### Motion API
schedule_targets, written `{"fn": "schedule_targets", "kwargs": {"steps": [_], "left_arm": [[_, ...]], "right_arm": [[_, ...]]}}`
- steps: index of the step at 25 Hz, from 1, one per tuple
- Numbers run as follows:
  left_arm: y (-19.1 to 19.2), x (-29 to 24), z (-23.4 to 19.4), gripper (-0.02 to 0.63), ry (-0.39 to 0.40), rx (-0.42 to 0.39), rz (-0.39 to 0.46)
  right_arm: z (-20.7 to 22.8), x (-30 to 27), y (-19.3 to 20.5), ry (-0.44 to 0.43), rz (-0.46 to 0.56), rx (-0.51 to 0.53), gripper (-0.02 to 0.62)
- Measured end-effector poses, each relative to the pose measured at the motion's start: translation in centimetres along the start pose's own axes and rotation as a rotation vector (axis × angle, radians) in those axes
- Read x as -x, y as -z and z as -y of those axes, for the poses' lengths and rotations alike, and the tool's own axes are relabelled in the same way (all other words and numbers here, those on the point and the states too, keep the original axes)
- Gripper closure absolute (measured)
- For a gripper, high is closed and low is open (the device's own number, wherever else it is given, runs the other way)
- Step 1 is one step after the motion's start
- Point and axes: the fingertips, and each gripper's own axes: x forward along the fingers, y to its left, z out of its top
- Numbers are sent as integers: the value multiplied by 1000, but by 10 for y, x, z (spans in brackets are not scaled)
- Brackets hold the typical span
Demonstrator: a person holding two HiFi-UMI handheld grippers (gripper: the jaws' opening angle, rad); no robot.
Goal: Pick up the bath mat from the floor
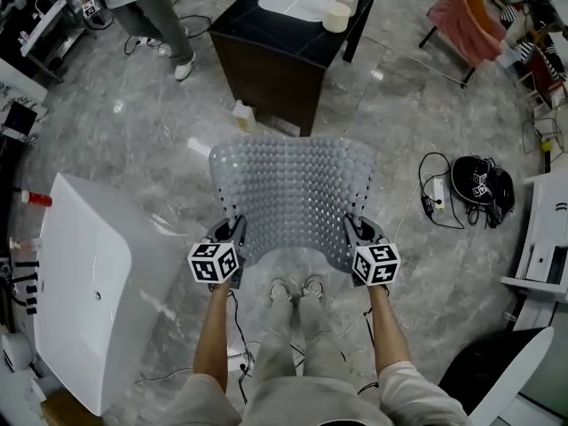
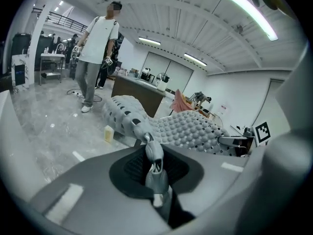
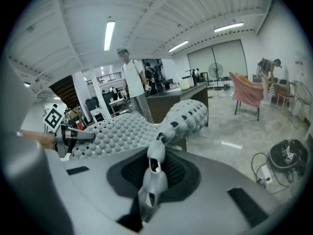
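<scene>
At lower left, the left claw (image 1: 229,231) is closed tight on one edge of the grey bubbled rubber bath mat (image 1: 293,189), held spread above the grey marble floor (image 1: 151,131) at frame centre; the opposite edge is pinched by the right claw (image 1: 357,231).

1. The bath mat (image 1: 293,193) spans between the left tool (image 1: 235,226) and the right tool (image 1: 353,226), each clamped on one near corner.
2. Behind it stands the tabletop (image 1: 244,25), with a bottle (image 1: 244,116) on the floor at its foot.
3. A bathtub (image 1: 89,282) lies left; a bag (image 1: 479,183) lies right.
</scene>
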Motion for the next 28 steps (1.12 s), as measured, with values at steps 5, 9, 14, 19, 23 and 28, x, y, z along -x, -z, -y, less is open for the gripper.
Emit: {"fn": "schedule_targets", "kwargs": {"steps": [5, 9, 14, 19, 23, 28], "left_arm": [[-52, 37, 22, 558, 8, -41, 57], [-90, 65, 41, 558, 19, -69, 110], [-125, 96, 62, 558, 35, -90, 159], [-156, 118, 80, 557, 48, -117, 200], [-178, 138, 92, 558, 58, -140, 230], [-195, 157, 105, 558, 68, -163, 250]], "right_arm": [[-16, 31, -55, 1, 62, 27, 548], [-26, 56, -97, 4, 115, 56, 548], [-39, 86, -140, 10, 171, 87, 548], [-49, 108, -173, 13, 221, 113, 548], [-60, 123, -194, 10, 251, 129, 549], [-70, 140, -210, 10, 282, 132, 549]]}}
